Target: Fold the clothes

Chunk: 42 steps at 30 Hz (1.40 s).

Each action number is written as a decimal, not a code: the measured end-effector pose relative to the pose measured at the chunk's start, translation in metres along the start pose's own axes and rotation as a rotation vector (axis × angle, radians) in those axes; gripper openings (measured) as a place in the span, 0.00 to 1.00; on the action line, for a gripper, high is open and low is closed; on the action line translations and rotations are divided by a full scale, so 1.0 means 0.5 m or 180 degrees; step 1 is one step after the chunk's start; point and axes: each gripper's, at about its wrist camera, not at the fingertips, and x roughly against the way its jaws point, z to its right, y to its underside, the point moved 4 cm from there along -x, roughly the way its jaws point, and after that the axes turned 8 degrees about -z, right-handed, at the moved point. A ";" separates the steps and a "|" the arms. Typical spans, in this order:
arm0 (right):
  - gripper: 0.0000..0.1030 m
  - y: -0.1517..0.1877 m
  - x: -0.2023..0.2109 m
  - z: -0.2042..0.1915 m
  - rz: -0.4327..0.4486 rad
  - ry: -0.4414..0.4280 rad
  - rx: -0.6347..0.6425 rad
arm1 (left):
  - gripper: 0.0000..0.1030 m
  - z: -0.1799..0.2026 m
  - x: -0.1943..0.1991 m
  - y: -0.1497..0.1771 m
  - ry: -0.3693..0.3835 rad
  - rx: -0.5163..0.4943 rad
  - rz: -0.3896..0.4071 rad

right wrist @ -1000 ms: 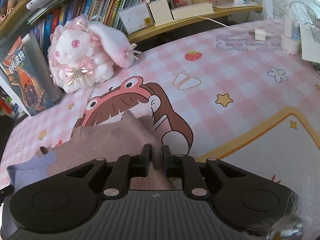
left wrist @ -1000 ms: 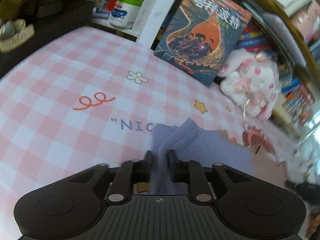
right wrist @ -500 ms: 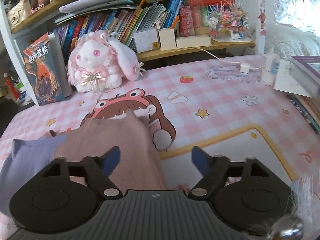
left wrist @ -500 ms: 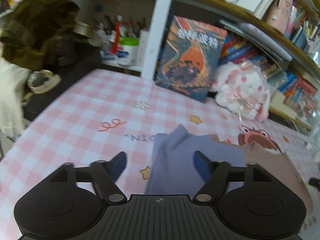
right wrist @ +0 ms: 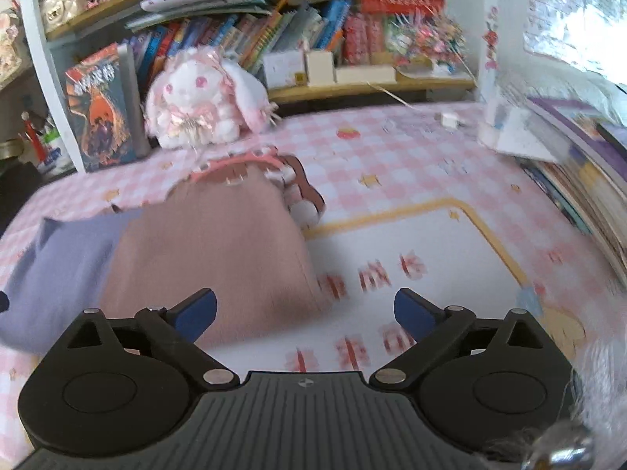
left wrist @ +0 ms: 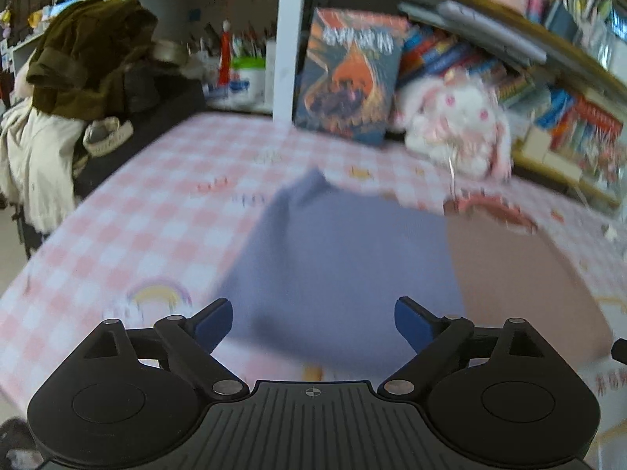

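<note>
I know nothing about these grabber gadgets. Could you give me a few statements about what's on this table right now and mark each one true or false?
1. Both grippers, left gripper and right gripper, have their jaws spread wide and hold nothing. True.
2. The garment is one solid colour. False: one part is lavender and the other dusty pink.
3. A plush bunny sits by the bookshelf behind the garment. True.
4. The plush bunny lies on top of the garment. False: it sits beyond it, apart.
5. The tablecloth is plain blue. False: it is pink-and-white checked.
</note>
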 end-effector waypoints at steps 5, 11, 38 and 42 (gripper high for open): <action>0.95 0.053 0.028 0.006 -0.0058 -0.0042 0.0132 | 0.90 0.036 0.023 0.055 0.0059 -0.0180 -0.0080; 0.95 0.094 0.062 0.032 -0.0047 -0.0049 0.0152 | 0.90 0.047 0.057 0.108 0.0054 -0.0222 -0.0107; 0.96 0.148 0.121 0.049 0.0007 -0.0202 0.0199 | 0.90 0.033 0.117 0.171 -0.0053 -0.0153 -0.0093; 0.96 0.147 0.117 0.041 -0.0014 -0.0213 0.0201 | 0.90 0.024 0.114 0.170 -0.0057 -0.0139 -0.0116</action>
